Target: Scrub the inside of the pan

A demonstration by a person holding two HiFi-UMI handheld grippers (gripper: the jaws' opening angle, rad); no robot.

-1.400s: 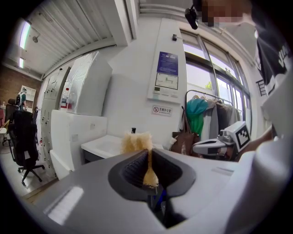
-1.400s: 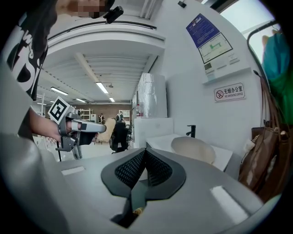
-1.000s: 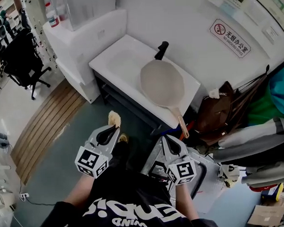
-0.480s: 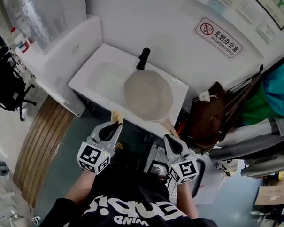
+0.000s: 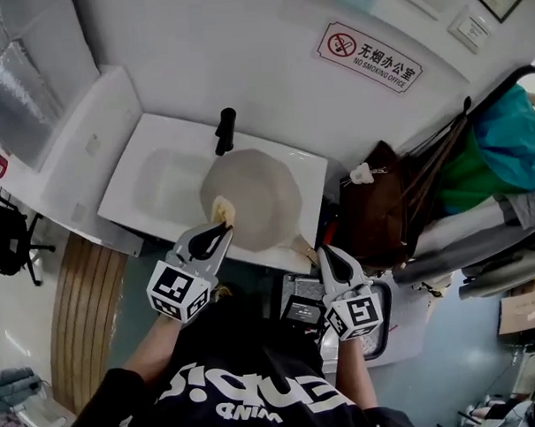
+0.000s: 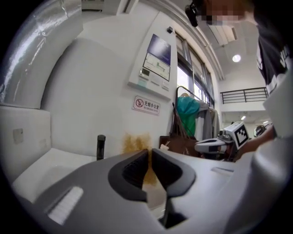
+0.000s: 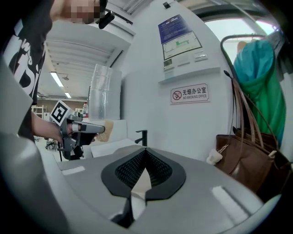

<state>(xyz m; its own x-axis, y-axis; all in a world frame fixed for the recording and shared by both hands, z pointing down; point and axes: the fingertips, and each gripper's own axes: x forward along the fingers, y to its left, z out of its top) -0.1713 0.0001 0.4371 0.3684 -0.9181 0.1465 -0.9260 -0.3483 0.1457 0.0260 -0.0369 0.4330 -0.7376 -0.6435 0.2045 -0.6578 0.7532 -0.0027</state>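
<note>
Left gripper (image 5: pixel 220 228) clamps thin yellow sponge (image 5: pixel 219 208) near frame centre; right gripper (image 5: pixel 328 252) clenched, empty. Risk: round grey pan (image 5: pixel 258 195) unheld on white sink (image 5: pixel 151 182), may skid under scrubbing

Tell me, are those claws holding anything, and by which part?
The left gripper pinches a yellowish sponge by its near end; the rest sticks out past the jaws. The right gripper is shut and empty.
</note>
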